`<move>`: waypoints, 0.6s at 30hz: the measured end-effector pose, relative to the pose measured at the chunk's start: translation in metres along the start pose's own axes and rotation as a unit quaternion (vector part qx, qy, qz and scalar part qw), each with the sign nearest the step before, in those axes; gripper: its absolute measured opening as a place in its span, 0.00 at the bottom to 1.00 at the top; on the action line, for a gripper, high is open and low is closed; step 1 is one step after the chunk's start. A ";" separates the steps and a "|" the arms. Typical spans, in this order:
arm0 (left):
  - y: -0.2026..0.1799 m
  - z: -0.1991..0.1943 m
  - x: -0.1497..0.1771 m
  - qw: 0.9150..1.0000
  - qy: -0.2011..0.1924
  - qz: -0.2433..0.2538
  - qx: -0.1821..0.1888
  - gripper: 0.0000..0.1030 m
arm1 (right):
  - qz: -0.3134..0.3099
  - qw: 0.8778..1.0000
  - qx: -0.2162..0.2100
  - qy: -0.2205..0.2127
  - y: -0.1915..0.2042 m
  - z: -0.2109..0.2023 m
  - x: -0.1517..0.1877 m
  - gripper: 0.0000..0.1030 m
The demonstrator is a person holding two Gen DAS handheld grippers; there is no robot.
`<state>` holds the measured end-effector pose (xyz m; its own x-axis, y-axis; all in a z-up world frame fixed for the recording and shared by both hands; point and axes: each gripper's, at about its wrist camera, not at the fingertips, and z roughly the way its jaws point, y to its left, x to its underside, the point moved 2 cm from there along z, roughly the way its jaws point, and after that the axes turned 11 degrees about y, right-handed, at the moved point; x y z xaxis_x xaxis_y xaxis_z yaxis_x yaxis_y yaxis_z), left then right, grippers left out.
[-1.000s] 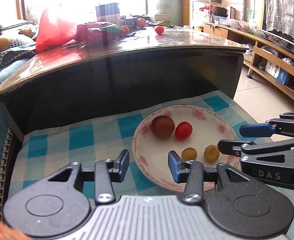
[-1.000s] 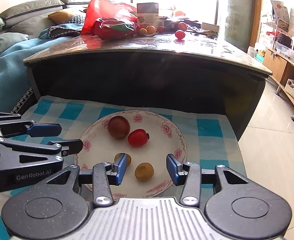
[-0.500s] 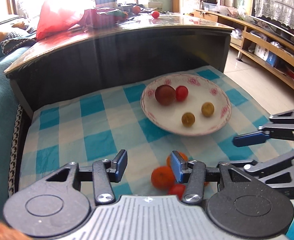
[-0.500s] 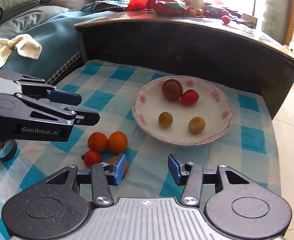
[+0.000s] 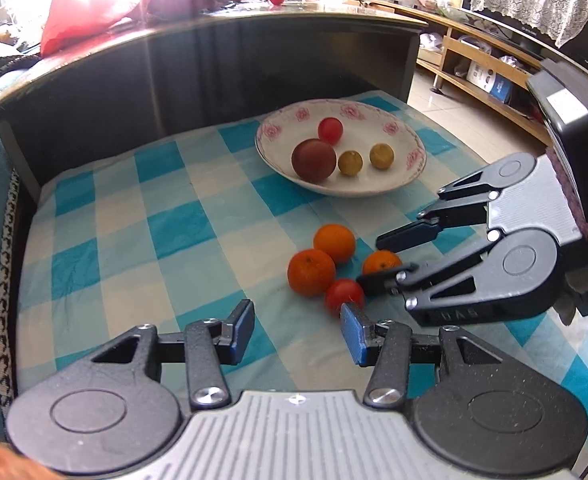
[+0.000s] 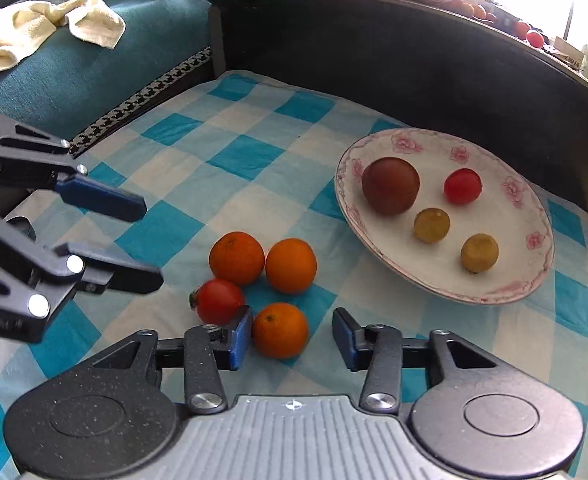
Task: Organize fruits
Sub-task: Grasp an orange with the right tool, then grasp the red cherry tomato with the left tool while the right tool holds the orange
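Here, right gripper (image 6: 292, 334) closing around the nearest orange (image 6: 280, 330), pads not yet pressing; left gripper (image 5: 296, 330) parted, empty. Two more oranges and a tomato (image 6: 219, 301) cluster on the checked cloth (image 6: 230, 160); plate (image 6: 534, 276) beyond holds four fruits.

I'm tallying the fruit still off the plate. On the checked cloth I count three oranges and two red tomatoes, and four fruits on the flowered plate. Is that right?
Not quite: only one small red tomato lies on the blue checked cloth, beside the three round oranges. The right wrist view shows it clearly. The white flowered plate does hold four fruits.
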<state>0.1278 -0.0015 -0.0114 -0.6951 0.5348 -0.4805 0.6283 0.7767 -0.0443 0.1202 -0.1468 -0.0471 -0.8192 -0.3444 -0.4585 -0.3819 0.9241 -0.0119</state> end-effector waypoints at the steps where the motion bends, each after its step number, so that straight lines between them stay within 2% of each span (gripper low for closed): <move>1: -0.001 0.002 0.001 1.000 0.003 -0.001 0.004 0.55 | 0.002 1.000 -0.006 0.002 0.000 0.000 -0.001 0.22; 5: -0.009 0.010 0.005 1.000 0.017 0.007 0.025 0.55 | 0.002 1.000 -0.001 0.010 0.002 -0.002 0.001 0.22; 10: -0.022 0.023 0.004 1.000 0.022 0.007 0.021 0.55 | 0.027 0.999 0.011 0.016 -0.009 -0.011 0.014 0.22; 18: -0.035 0.046 -0.009 1.000 0.020 -0.007 -0.018 0.53 | 0.060 0.998 0.021 0.012 -0.029 -0.022 0.035 0.22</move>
<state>0.1276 -0.0487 -0.0455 -0.7172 0.5371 -0.4439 0.6068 0.7946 -0.0190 0.0928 -0.1894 -0.0434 -0.8679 -0.2347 -0.4379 -0.2628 0.9648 0.0039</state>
